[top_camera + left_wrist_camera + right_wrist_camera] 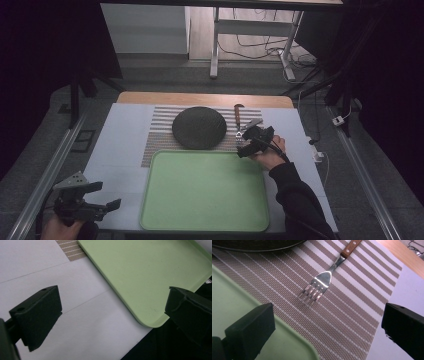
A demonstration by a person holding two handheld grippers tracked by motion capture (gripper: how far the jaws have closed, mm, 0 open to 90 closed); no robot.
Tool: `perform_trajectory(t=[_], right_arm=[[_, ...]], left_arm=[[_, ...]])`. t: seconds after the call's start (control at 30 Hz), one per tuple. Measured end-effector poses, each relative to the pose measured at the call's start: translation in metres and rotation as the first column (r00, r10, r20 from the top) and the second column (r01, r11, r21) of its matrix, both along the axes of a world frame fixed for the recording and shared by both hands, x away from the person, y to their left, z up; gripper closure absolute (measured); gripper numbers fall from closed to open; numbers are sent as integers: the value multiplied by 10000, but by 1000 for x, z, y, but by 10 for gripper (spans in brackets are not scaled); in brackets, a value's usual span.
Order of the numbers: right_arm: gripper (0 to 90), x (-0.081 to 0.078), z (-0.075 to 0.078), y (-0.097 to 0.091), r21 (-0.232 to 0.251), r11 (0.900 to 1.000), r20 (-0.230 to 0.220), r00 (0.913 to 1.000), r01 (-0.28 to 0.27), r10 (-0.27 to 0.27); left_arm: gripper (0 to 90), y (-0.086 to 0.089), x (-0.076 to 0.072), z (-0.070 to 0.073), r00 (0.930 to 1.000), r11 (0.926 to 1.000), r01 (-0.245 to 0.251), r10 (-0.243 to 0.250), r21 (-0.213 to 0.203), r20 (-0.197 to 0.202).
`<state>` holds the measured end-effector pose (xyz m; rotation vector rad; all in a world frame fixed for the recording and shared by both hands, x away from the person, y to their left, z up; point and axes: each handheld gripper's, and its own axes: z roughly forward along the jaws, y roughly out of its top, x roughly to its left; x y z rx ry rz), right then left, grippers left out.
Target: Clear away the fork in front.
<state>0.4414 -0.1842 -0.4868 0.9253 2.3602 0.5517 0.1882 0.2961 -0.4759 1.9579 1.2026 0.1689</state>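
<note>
While the green tray [205,192] lies empty, both grippers [250,141] [102,195] gape near fork [318,286].

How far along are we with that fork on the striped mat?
Nothing looks moved yet: the fork lies on the striped mat, untouched. In hand: the right gripper hovers open before its tines. Left: grasping and lifting it. The left gripper waits open beside the green tray.

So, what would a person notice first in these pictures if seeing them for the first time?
Probably the big green tray, lying bare at the near middle of the white table. Behind it a dark round plate sits on a striped placemat. To the plate's right the right gripper hovers open by a wooden-handled fork, while the left gripper waits open at the near left corner.
</note>
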Motion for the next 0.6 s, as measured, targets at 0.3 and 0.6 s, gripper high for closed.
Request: perform_trajectory(t=[0.3, 0.6], right_arm=[[90, 7, -10, 18, -1786, 9811, 563, 9948, -738, 851], [422, 2, -23, 34, -4056, 8955, 943, 9661, -1832, 2403]], left_arm=[[8, 0, 0, 0, 10000, 10000, 14, -14, -18, -11], [8, 0, 0, 0, 10000, 10000, 33, -34, -10, -13]])
